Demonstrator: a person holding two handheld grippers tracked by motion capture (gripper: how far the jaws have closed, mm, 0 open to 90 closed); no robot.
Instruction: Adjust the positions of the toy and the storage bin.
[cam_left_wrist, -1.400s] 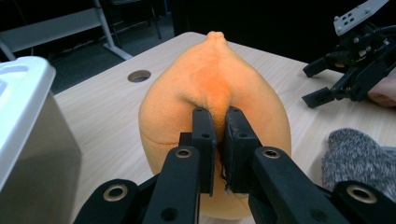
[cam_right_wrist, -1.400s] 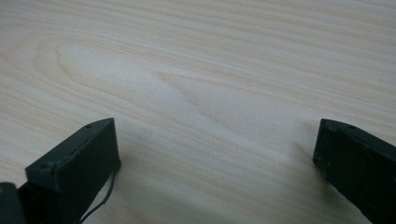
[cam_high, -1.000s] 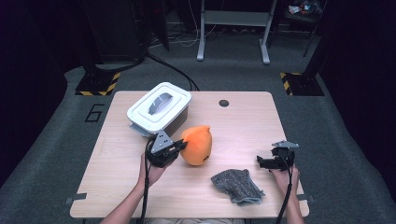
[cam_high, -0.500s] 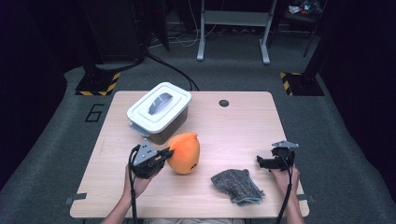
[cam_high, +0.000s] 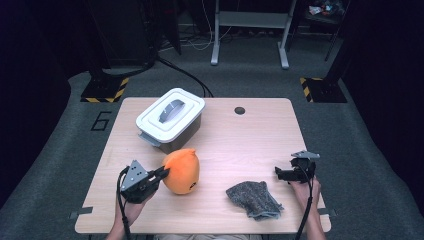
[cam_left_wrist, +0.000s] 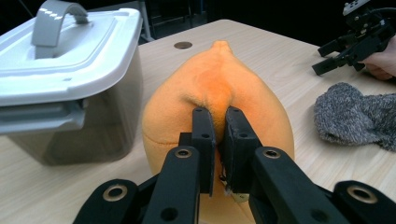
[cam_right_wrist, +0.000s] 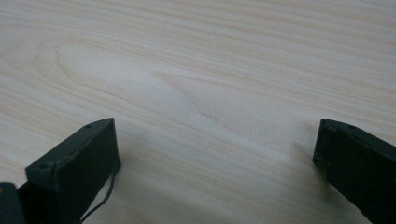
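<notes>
The soft toy (cam_high: 182, 171) is orange, deeper orange along its central crease. The box (cam_high: 170, 120) has a white lid, a grey handle and smoky see-through walls. The cloth (cam_high: 252, 198) is a speckled grey knit. The worktop (cam_high: 250, 145) is pale wood with fine grain. Both the left gripper (cam_high: 164, 173) and the right gripper (cam_high: 276, 172) are black.

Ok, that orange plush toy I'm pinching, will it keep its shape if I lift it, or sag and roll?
Probably soft: the left gripper bunches a fold of the orange plush toy, so it may sag. It looks light for its bulk. Its rounded body could roll once released.
</notes>
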